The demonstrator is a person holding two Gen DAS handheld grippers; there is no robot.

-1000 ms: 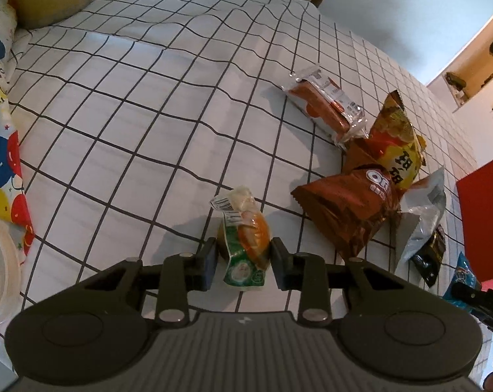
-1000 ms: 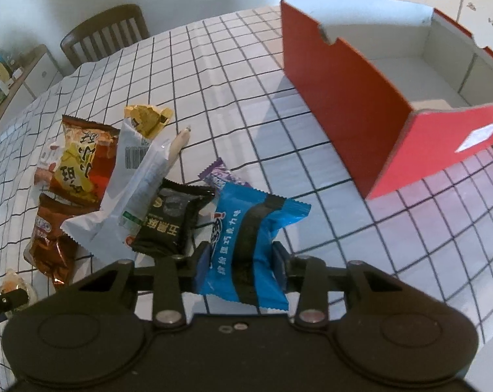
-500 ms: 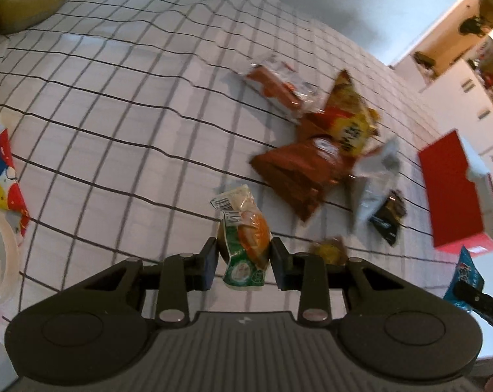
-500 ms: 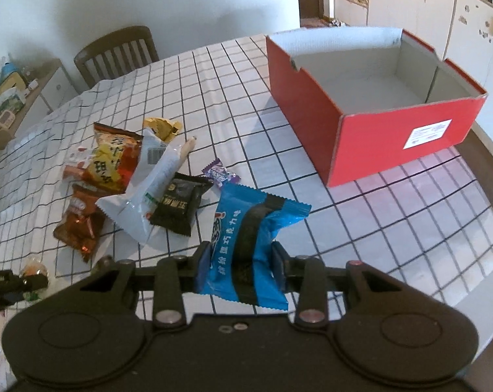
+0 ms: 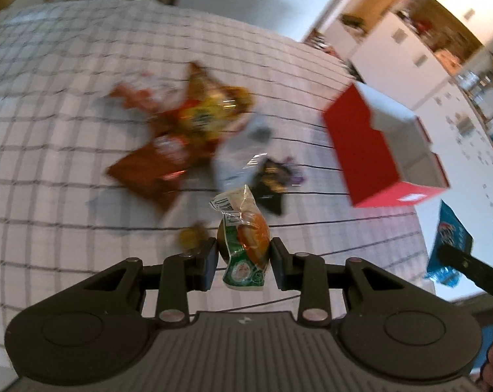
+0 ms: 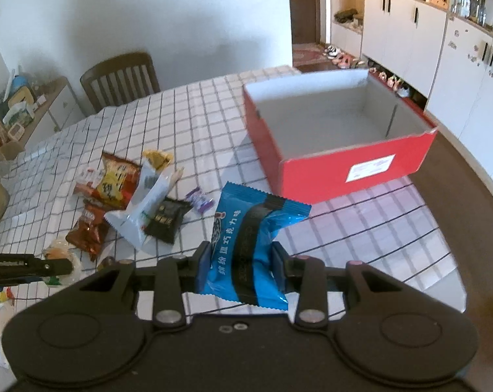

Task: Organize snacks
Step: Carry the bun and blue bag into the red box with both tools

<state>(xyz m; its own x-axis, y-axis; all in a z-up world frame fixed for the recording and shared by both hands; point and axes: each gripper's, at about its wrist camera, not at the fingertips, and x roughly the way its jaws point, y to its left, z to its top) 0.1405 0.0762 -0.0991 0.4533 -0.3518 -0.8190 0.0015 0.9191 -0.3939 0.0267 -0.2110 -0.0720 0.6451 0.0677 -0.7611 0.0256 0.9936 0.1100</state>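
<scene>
On the checked tablecloth (image 6: 194, 121) lies one loose heap of packets: a yellow-red bag (image 6: 117, 181), a brown bag (image 6: 88, 230), a white pouch (image 6: 145, 204), a black packet (image 6: 168, 219), a purple sweet (image 6: 199, 199), plus smaller bits too blurred to count. One open red box (image 6: 351, 170) stands just right of them; one chair (image 6: 120, 80) beyond. Above the table, the left gripper (image 5: 245, 258) pinches a green-orange snack (image 5: 246, 245), jaws narrowed onto it; the right gripper (image 6: 241, 263) clamps a blue packet (image 6: 251, 245) likewise.

Blue packet (image 6: 251, 248) and green-orange packet (image 5: 245, 245) held aloft.
</scene>
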